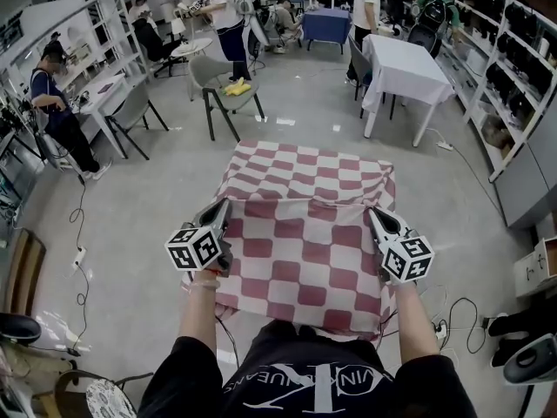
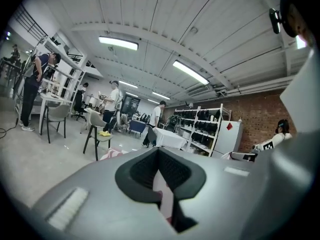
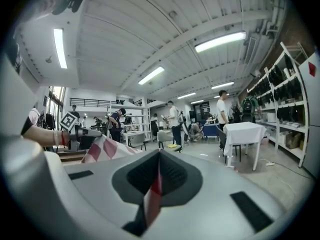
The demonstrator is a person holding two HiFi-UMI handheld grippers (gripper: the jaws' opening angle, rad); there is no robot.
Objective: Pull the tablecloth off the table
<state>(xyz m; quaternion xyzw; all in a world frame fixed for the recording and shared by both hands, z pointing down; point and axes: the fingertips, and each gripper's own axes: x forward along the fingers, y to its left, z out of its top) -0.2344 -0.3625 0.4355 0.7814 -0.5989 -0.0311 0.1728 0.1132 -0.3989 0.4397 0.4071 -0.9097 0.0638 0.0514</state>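
Cloth of red-and-white checks, the tablecloth (image 1: 305, 233) hangs creased, pinched by left gripper (image 1: 223, 205) and right gripper (image 1: 374, 213).

A table under a white cloth (image 1: 407, 64) stands on the grey floor. Left of it, a grey chair (image 1: 213, 70) carries something yellow (image 1: 237, 86) on its seat. Behind it, a smaller table is draped in blue (image 1: 326, 23). To its right runs white shelving (image 1: 513, 50) stacked with dark items. Far to its left, a person in a dark top (image 1: 52, 94) leans over a white desk (image 1: 103, 92)
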